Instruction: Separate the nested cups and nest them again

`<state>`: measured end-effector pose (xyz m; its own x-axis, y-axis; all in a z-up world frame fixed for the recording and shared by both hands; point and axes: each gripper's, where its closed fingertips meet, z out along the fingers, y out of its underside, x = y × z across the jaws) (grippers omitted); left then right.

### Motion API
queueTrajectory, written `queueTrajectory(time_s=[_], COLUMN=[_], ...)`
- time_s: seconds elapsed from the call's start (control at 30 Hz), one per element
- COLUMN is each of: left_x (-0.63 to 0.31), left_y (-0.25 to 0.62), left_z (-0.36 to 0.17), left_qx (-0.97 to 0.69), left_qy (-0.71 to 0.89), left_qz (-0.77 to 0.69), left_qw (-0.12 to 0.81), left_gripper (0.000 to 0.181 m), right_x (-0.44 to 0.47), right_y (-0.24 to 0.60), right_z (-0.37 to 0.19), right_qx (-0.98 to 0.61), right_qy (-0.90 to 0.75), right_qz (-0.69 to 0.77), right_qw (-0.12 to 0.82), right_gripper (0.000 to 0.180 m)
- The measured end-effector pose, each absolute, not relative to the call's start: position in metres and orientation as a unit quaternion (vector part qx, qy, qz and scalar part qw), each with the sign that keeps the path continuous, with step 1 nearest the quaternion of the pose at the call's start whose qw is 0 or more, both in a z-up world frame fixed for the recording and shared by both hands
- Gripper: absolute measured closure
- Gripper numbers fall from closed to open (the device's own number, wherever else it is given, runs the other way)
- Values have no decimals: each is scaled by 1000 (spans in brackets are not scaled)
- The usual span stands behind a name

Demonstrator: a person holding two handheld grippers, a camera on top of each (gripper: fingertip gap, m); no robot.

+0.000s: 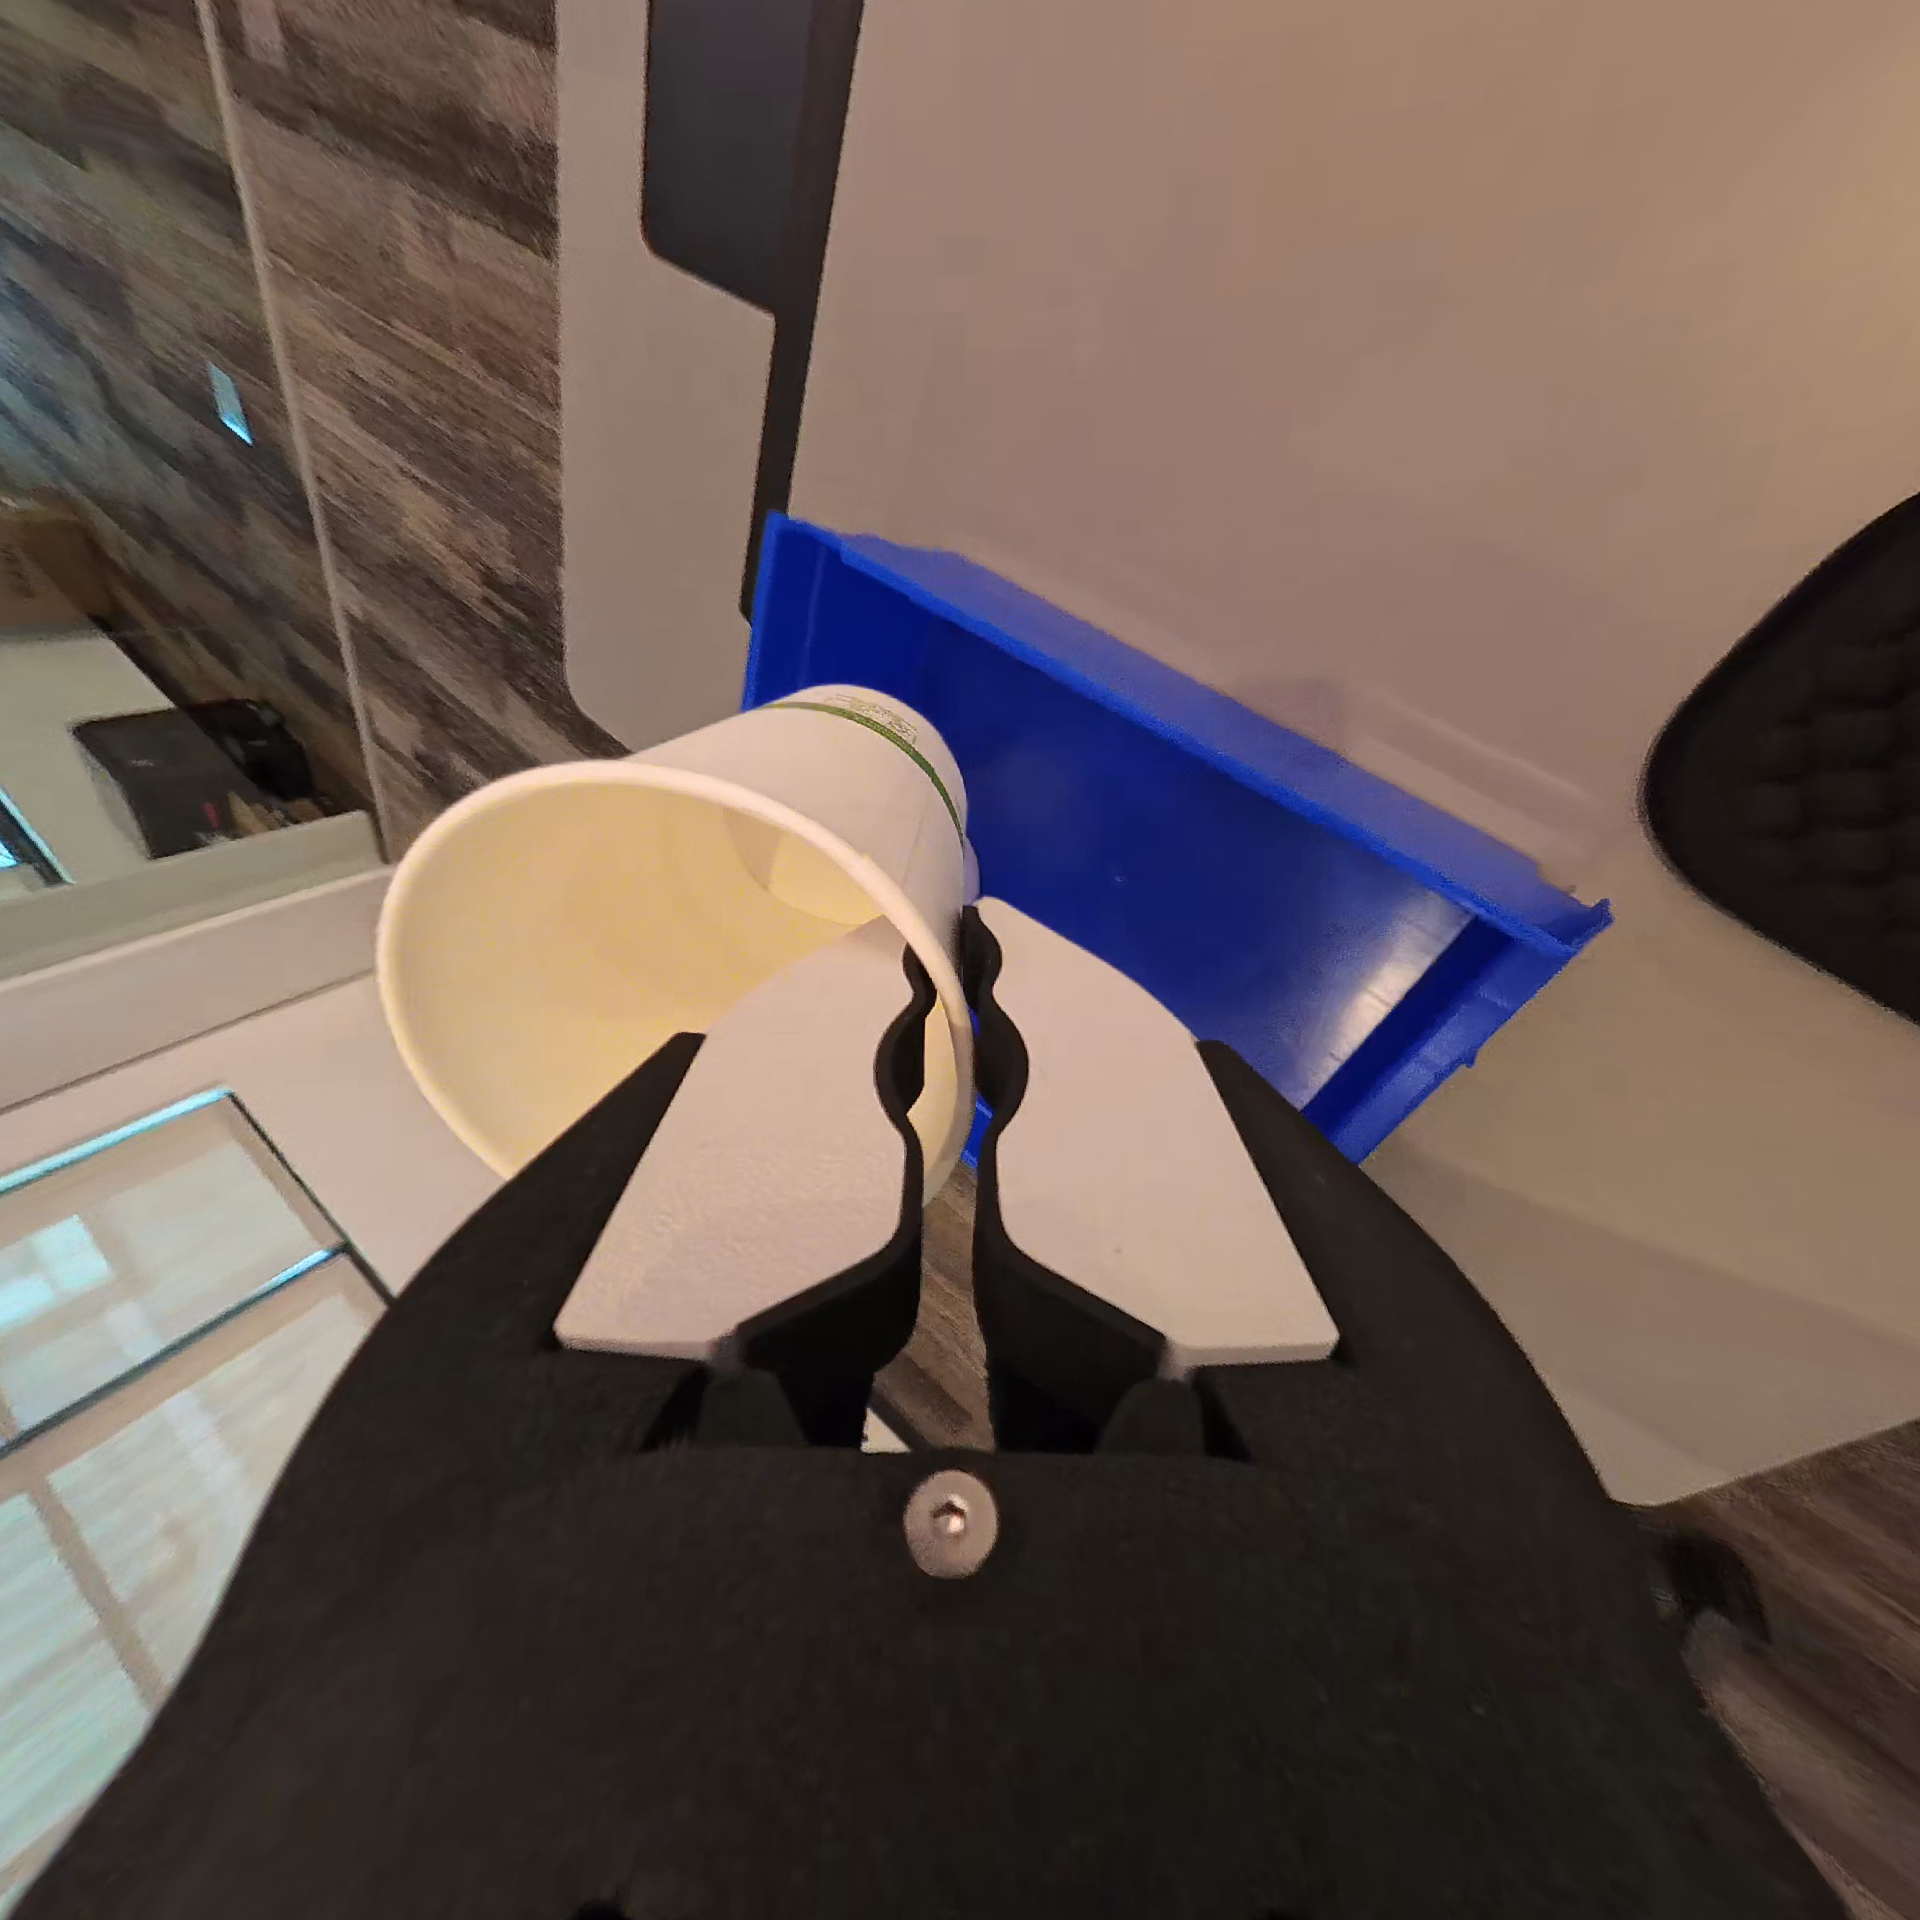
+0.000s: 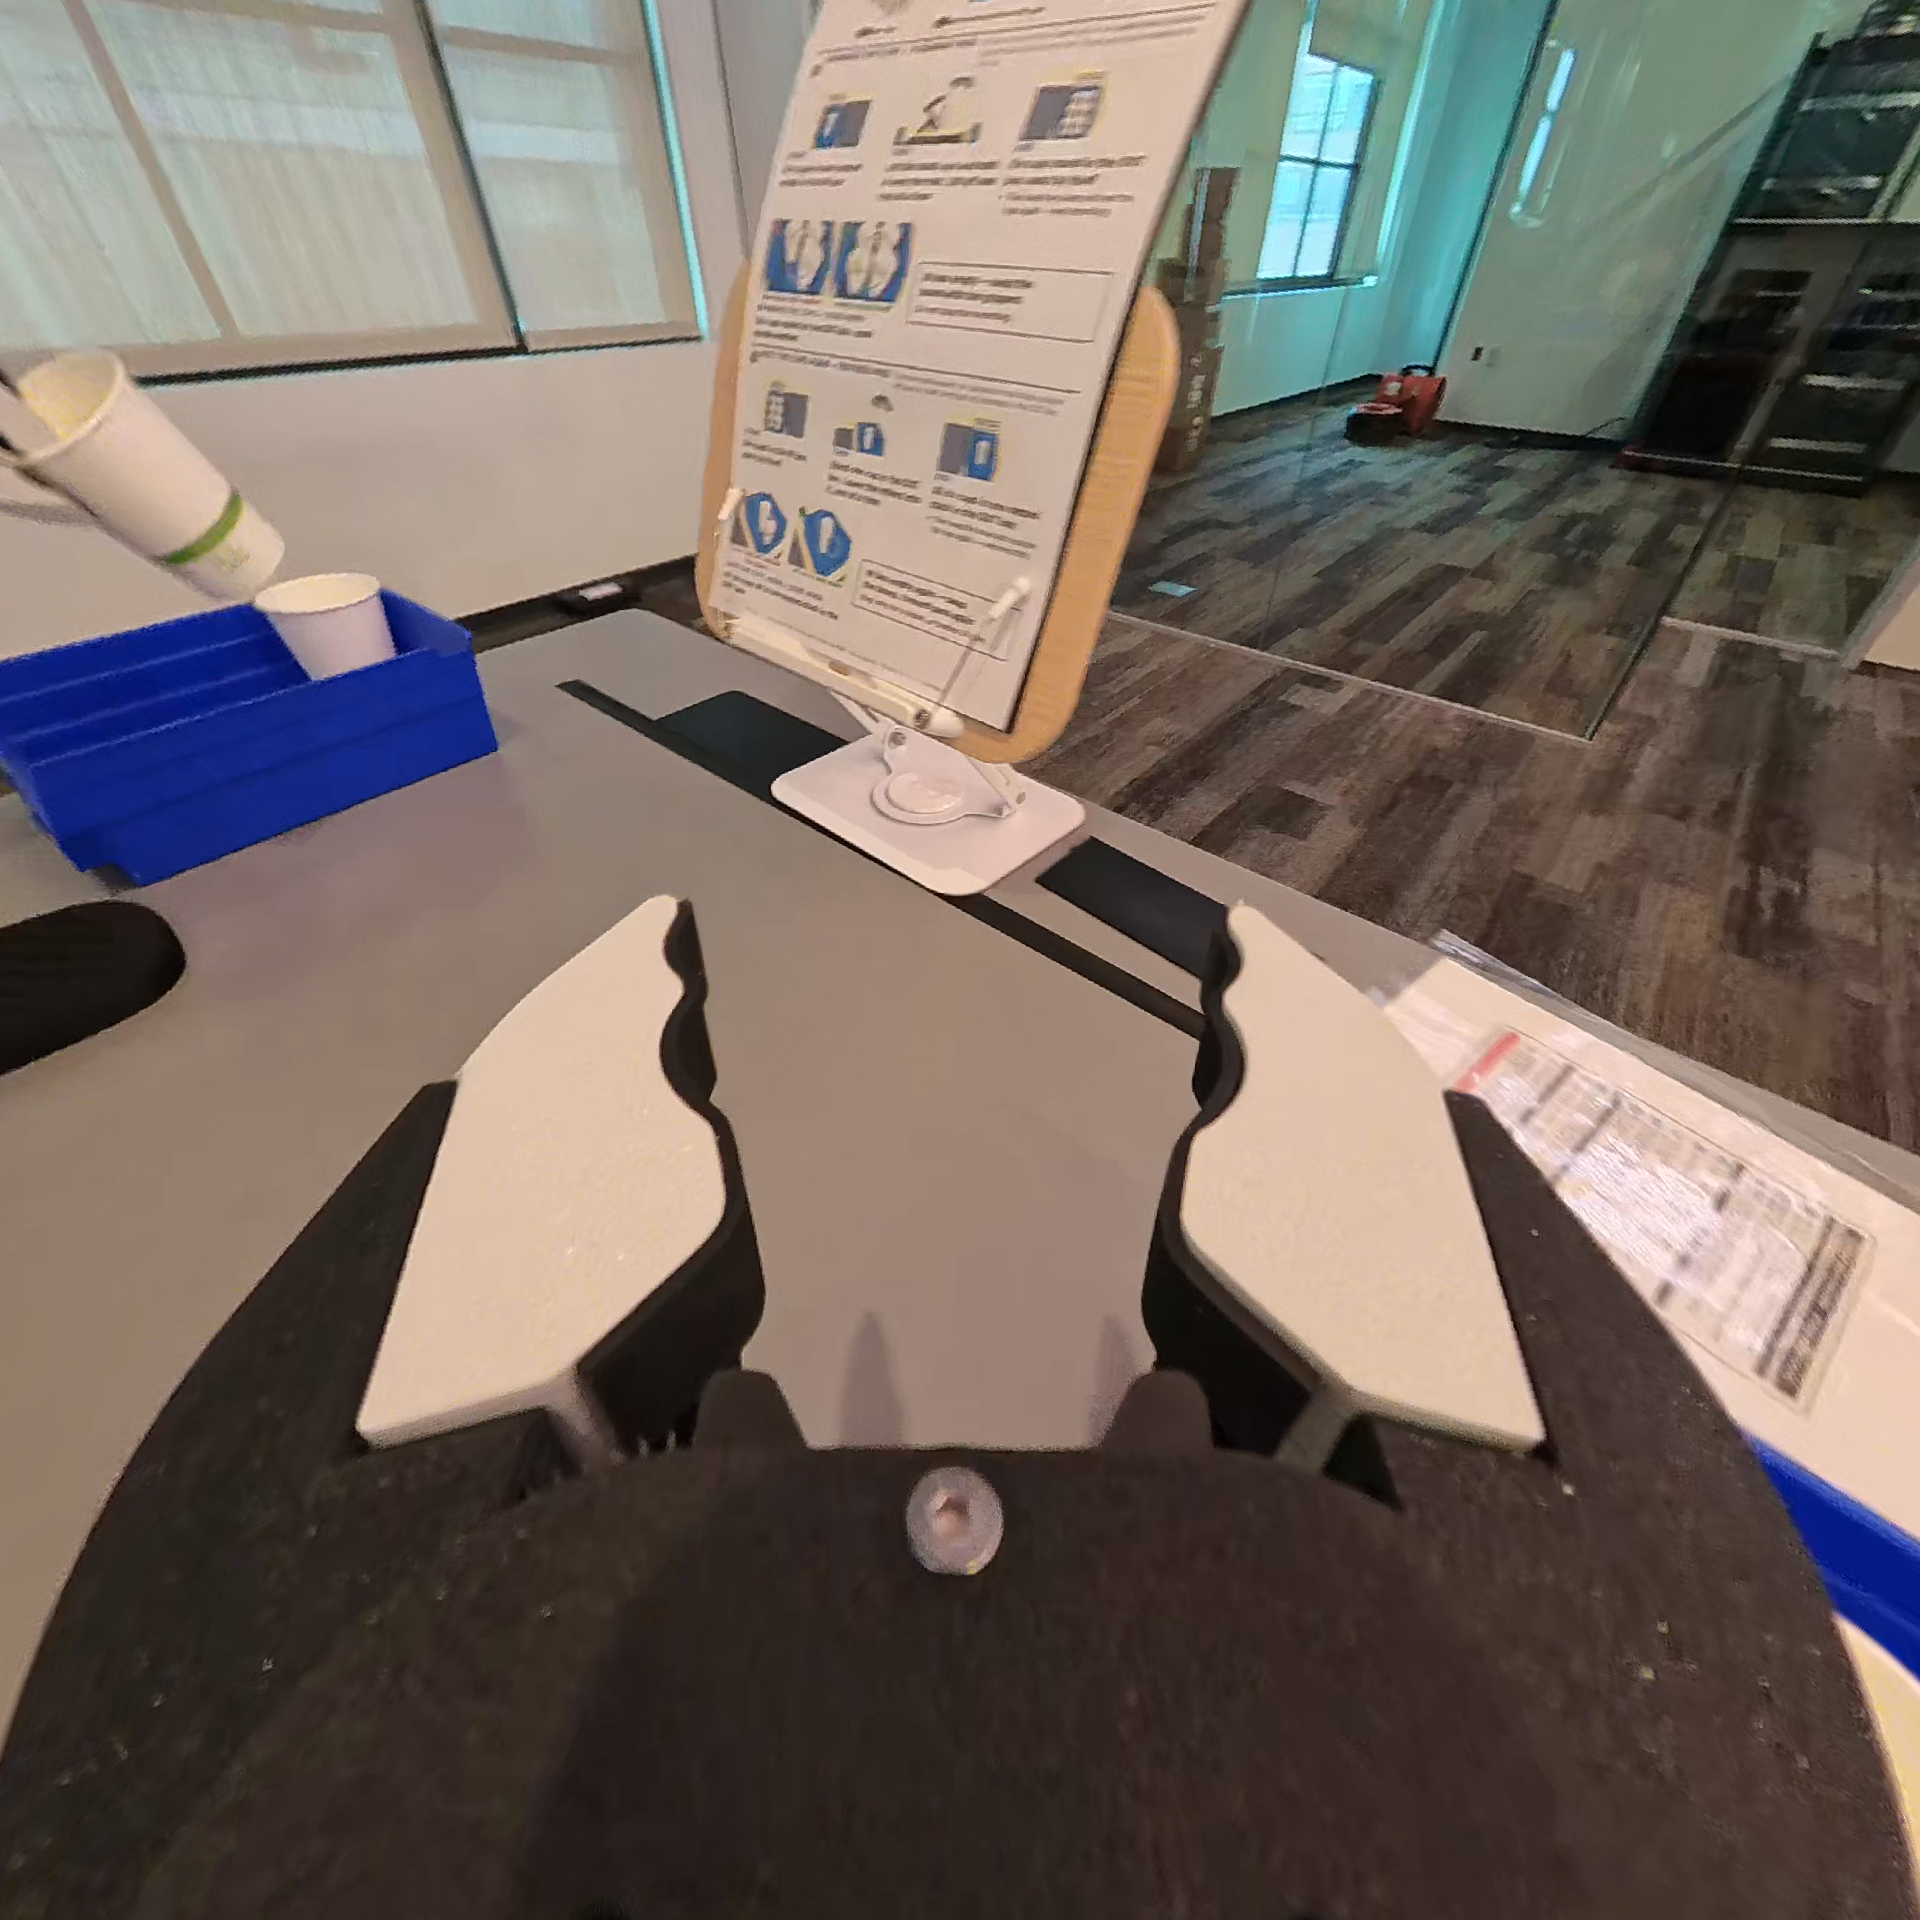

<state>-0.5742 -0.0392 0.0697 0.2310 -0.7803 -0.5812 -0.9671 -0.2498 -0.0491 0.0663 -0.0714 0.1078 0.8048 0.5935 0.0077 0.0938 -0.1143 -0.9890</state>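
White paper cup with a green band (image 1: 665, 935) is pinched at its rim by the left tool (image 1: 948, 997), tilted, base aimed at a second white paper cup (image 2: 330, 623) standing in the blue plastic bin (image 2: 260, 727) on the grey desk (image 2: 883, 1091). Re-nesting step, likely; next move needs the held cup uprighted over the standing one. Right tool (image 2: 951, 1039) gapes wide, holding nothing, well apart. Printed sheet on a stand (image 2: 935, 416) sits clear of the path.

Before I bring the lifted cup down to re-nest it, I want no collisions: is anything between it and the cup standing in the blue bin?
Nothing visible. The left tongs pinch the lifted paper cup by its rim, tilted, base just above the open mouth of the cup in the blue bin. The right tongs are open, well away.
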Motion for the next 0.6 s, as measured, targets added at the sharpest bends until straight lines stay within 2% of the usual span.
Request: queueTrajectory(time_s=[0.13, 0.33, 0.6], left_x=[-524, -411, -303], left_y=[-55, -90, -131], left_z=[90, 85, 53], left_qx=[-723, -659, -582], left_qy=[612, 684, 760], left_qz=[198, 46, -73], left_qw=[252, 309, 279], left_gripper=[178, 177, 178], right_x=[13, -111, -234], right_y=[-62, -67, -105], right_z=[106, 89, 53], right_qx=[-707, -651, -587], right_qy=[-306, -441, -555], right_qz=[205, 247, 263], right_qw=[604, 566, 527], right_gripper=[89, 84, 76])
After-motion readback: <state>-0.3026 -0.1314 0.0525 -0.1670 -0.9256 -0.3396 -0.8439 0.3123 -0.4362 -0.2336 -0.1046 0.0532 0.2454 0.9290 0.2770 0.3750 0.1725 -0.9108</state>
